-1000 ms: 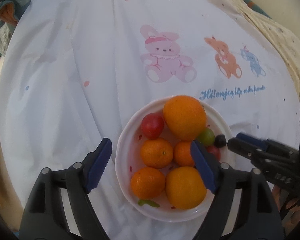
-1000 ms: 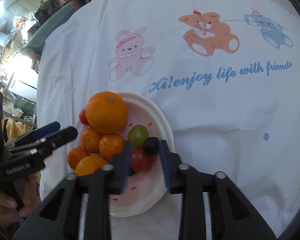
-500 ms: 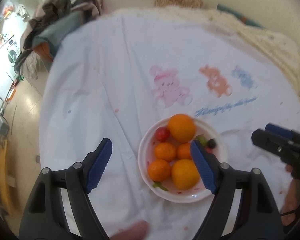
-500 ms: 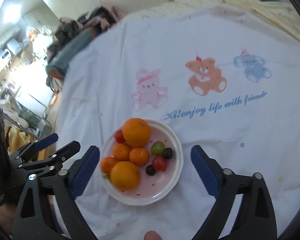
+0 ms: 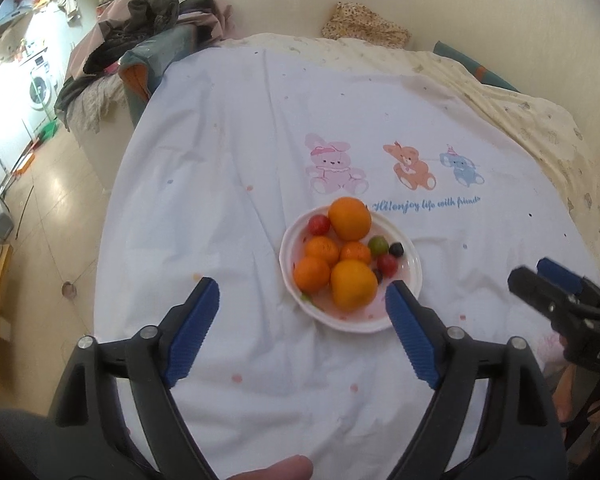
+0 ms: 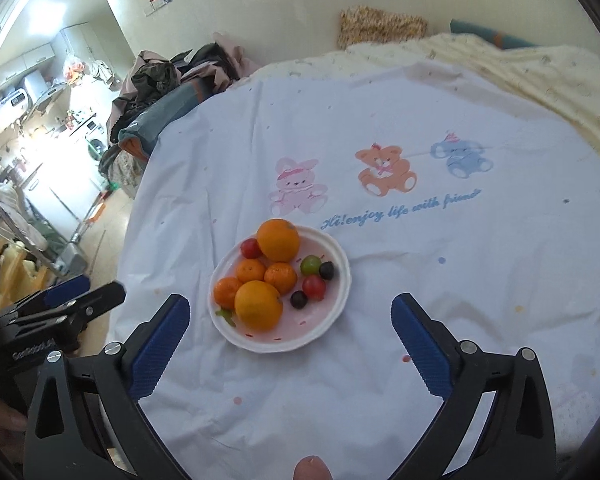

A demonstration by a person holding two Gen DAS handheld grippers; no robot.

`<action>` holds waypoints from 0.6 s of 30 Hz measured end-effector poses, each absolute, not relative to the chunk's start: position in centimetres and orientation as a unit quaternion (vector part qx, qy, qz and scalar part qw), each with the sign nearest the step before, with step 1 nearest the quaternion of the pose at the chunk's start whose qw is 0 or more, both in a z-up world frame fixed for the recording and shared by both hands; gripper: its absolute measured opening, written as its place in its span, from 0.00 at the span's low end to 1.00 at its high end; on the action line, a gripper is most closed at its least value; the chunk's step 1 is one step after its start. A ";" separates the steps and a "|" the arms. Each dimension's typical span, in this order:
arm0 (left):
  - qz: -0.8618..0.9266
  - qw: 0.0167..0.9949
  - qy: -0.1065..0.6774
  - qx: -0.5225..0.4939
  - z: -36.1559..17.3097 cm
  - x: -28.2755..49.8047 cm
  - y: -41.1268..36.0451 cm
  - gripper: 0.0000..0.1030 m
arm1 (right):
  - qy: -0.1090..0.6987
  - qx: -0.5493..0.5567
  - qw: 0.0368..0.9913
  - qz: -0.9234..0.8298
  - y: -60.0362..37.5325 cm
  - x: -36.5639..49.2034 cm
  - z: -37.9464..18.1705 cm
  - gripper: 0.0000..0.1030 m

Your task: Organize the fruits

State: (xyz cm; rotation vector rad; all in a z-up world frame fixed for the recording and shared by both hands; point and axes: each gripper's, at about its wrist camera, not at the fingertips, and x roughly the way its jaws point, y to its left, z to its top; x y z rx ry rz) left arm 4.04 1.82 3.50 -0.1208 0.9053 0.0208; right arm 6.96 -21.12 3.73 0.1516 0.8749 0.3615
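A white plate [image 5: 410,280] [image 6: 336,308] sits on the white printed cloth and holds all the fruit: two large oranges [image 5: 349,218] [image 6: 258,305], several tangerines [image 5: 321,250] [image 6: 280,277], red cherry tomatoes [image 5: 319,224] [image 6: 314,287], a green one [image 6: 310,265] and dark grapes [image 6: 326,270]. My left gripper [image 5: 302,338] is open and empty, held back above the cloth on the near side of the plate. My right gripper [image 6: 290,348] is open and empty, also back from the plate. Each gripper shows at the edge of the other's view.
The cloth [image 5: 260,160] with bunny and bear prints covers a table. A cream blanket [image 6: 540,80] lies behind and right. A chair heaped with clothes [image 5: 152,40] stands at the far left corner. The floor drops off on the left.
Both grippers have pulled back and up from the plate. The right gripper, nearly shut over a small tomato a second ago, has opened wide and left it on the plate.
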 end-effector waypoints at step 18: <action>0.025 0.917 0.394 -0.062 1.4 2.4 2.3 0.99 | 0.374 0.031 0.920 0.118 -20.0 4.8 1.2 1.00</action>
